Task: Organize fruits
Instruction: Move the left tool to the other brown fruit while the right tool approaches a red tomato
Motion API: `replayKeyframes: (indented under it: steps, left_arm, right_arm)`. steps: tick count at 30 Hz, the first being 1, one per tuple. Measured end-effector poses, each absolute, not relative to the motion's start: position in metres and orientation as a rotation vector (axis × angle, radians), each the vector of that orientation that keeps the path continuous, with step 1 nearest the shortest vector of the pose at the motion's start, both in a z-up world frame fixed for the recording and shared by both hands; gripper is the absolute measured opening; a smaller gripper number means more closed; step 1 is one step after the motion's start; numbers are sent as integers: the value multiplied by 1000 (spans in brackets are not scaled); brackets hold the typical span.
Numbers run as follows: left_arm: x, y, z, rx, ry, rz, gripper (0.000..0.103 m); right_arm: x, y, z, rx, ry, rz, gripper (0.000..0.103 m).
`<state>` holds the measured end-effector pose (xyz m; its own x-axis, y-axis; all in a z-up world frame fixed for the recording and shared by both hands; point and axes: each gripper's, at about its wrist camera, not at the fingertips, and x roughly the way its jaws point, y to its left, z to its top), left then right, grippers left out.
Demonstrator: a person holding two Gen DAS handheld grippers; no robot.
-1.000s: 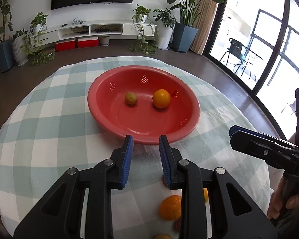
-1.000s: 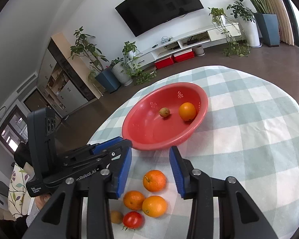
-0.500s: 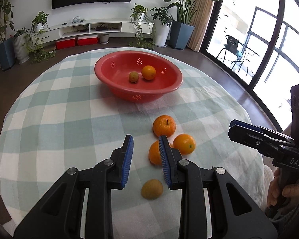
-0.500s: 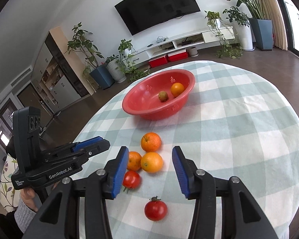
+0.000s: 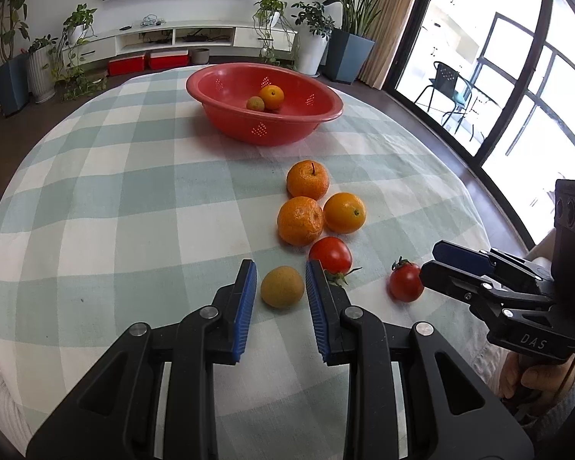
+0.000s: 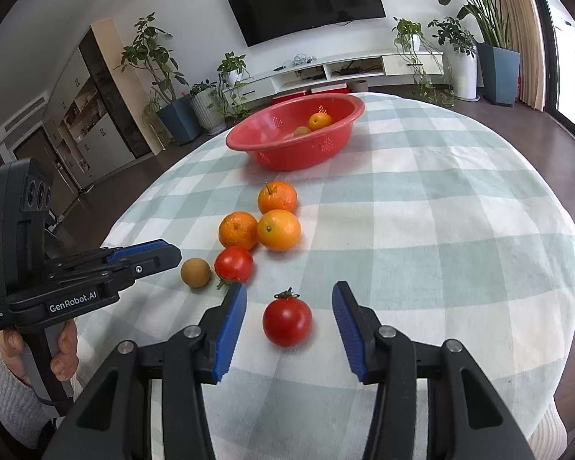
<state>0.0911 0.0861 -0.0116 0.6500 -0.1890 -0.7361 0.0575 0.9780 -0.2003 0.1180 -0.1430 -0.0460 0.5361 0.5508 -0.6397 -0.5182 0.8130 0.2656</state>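
A red bowl (image 5: pixel 264 130) stands far back on the checked cloth, holding an orange (image 5: pixel 271 96) and a small brown fruit (image 5: pixel 255 104). Three oranges (image 5: pixel 300 220) lie nearer, then a tomato (image 5: pixel 330 255), a second tomato (image 6: pixel 287 322) and a loose brown fruit (image 5: pixel 281 286). My left gripper (image 5: pixel 280 266) keeps its jaws at their narrow shut gap. The loose brown fruit shows just past its tips, ungripped. My right gripper (image 6: pixel 289 293) is open, with the second tomato seen between its fingers and both pads clear of it.
The round table (image 5: pixel 96 191) drops away at its cloth edge on every side. A person's hands hold both gripper handles near the front edge. Potted plants, a TV shelf and glass doors stand far behind.
Both grippers have drawn back from the bowl and sunk toward the loose fruits near the front edge. The right jaws have widened. The left jaws kept the same narrow gap.
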Motion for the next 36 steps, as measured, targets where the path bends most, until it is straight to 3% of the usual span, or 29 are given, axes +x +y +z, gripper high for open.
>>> replayKeyframes:
  steps: [36]
  left_arm:
    - [95,78,-31,-139,887,-136,25]
  right_arm:
    - [108,-124,-61,-21,809,614,50]
